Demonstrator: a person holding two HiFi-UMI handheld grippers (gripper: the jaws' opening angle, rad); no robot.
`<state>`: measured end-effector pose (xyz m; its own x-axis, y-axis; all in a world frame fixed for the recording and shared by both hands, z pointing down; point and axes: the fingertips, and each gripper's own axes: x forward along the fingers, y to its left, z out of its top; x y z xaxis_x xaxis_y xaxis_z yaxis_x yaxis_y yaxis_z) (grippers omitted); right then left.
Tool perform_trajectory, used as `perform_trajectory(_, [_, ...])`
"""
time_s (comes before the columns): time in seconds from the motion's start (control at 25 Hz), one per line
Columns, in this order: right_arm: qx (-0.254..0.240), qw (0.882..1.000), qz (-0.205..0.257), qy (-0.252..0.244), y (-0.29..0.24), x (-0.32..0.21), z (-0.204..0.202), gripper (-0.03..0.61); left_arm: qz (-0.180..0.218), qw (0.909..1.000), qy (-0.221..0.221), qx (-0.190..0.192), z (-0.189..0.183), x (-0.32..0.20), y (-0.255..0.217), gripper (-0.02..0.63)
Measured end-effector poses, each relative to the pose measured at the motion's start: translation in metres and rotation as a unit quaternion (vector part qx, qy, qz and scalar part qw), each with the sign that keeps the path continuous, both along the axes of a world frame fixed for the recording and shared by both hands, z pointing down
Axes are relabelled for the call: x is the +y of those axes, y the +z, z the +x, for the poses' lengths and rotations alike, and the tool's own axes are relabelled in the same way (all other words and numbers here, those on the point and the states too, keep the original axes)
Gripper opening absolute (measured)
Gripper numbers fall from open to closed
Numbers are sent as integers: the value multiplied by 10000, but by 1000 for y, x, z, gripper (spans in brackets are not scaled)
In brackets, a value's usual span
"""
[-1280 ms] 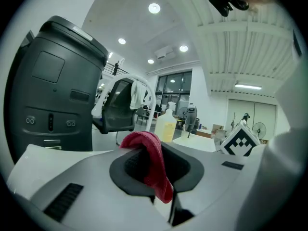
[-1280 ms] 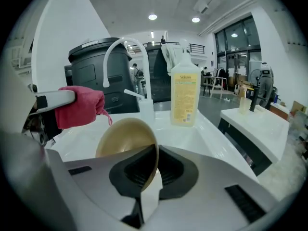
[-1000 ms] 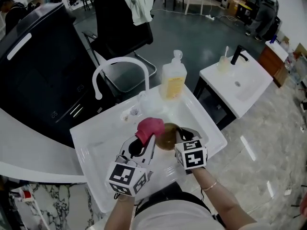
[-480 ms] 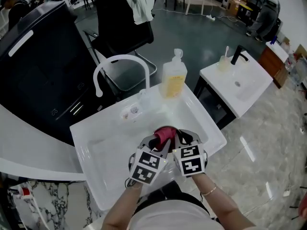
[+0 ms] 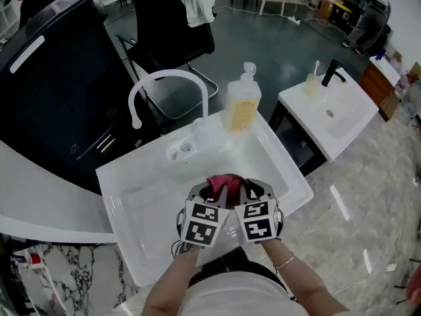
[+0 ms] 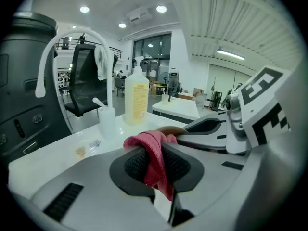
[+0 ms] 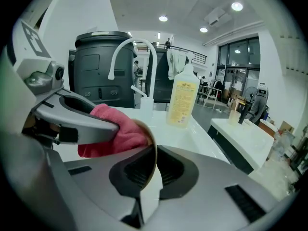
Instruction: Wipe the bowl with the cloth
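**Pink cloth pinched in your left claw, bowl rim in your right**

Pink terry fabric fills your left claw (image 6: 155,170). The jaws are narrow and clamped on a fold of the cloth (image 6: 147,142), with a loose bunch spilling over the tips and a tail hanging down between the pads.

Your right claw (image 7: 148,172) is nearly closed on the thin wall of the bowl (image 7: 151,153). The rim stands upright between the two pads. The bunched cloth lies against the bowl just left of this claw's tips, and one jaw of the left claw lies across it.

From your left claw, only a brownish sliver of the bowl's rim shows, just past the cloth. The right claw's jaw lies just to the right of that.

From above, both claws sit side by side, nearly touching, low over the near part of the white sink (image 5: 151,196). The cloth shows between their tips, and the bowl itself is mostly hidden under them.

The curved white tap (image 5: 164,84) rises well beyond your left claw. The yellow pump bottle (image 5: 242,104) stands well beyond your right claw, at the sink's far edge.
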<state>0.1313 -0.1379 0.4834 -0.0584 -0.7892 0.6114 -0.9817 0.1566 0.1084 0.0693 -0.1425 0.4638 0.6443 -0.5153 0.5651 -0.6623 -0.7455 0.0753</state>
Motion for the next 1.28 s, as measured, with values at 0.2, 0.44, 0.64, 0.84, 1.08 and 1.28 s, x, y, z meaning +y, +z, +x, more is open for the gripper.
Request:
perform_trajectory(0.2, [-103, 9999, -32, 130, 1, -8, 11, 20, -231, 9983, -424, 319, -25, -10, -6, 58])
perform_trajectory(0.44, [-247, 9996, -74, 83, 3, -19, 8, 20, -280, 9948, -783, 592, -52, -18, -15, 58])
perform_trajectory(0.64, [-295, 9996, 20, -35, -5, -26, -2, 17, -720, 9876, -512, 1300, -27, 1, -36, 58])
perform_trajectory(0.84, [-422, 9988, 160, -192, -19, -25, -14, 20, -953, 9914, -362, 815, 1, 5, -8, 58])
perform_trajectory(1.08, [-408, 9988, 187, -201, -21, -16, -15, 35, -726, 9969, -271, 97, 5, 0, 16, 58])
perform_trajectory(1.28, [-510, 9986, 124, -60, -9, -12, -9, 25, -257, 9983, -346, -385, -5, 3, 19, 58])
